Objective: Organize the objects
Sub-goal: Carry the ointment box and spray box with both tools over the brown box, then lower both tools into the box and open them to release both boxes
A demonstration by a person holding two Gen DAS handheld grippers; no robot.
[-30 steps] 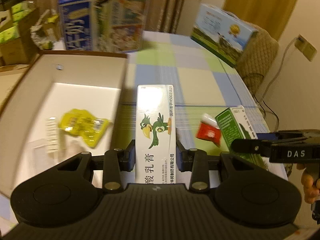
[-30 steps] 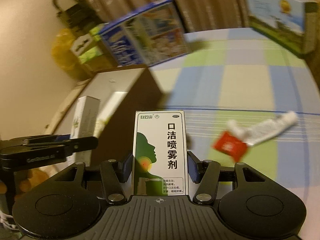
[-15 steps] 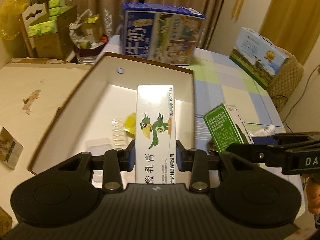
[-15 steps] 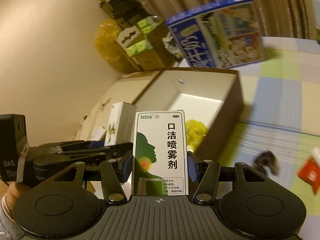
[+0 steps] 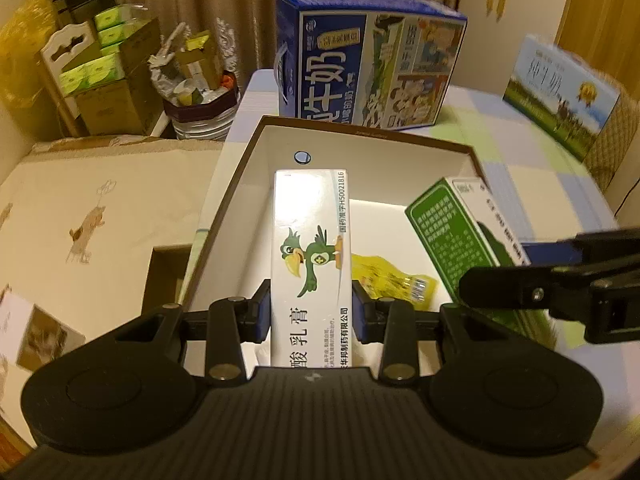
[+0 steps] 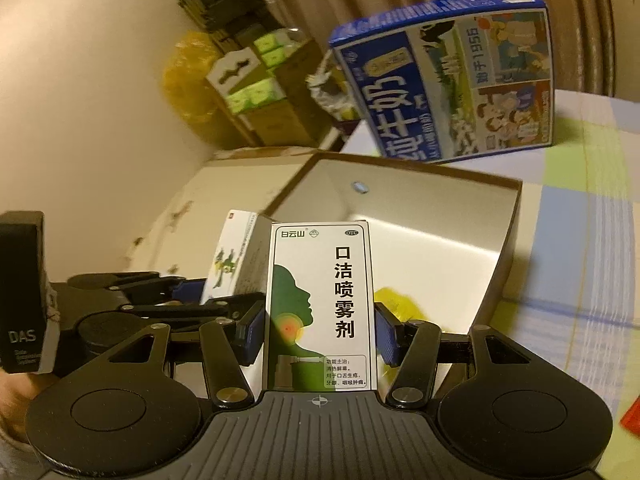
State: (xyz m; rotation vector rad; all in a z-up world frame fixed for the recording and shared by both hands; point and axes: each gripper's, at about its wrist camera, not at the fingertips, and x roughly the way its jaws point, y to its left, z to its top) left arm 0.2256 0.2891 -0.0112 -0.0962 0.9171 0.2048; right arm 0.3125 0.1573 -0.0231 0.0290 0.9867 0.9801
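Note:
My left gripper (image 5: 311, 312) is shut on a long white ointment box with a green parrot (image 5: 310, 248), held over the open brown cardboard box (image 5: 360, 136). My right gripper (image 6: 319, 334) is shut on a white-and-green mouth spray box (image 6: 320, 304); that spray box (image 5: 460, 232) also shows at the right of the left wrist view, over the cardboard box's right side. The cardboard box (image 6: 516, 204) has a white inside with a yellow packet (image 5: 388, 276) on its floor. From the right wrist view, the left gripper (image 6: 208, 288) and its parrot box (image 6: 236, 256) sit just to the left.
A big blue milk carton (image 5: 368, 60) stands behind the cardboard box, a second blue-green carton (image 5: 560, 88) at the far right. Checked cloth (image 6: 592, 240) covers the table. Boxes and a bin of clutter (image 5: 196, 80) stand beyond the table's left. A red packet (image 6: 632, 420) lies at right.
Both grippers have swung left from the checked cloth to above the open cardboard box, each still holding its box. The red packet and tube have left the left wrist view.

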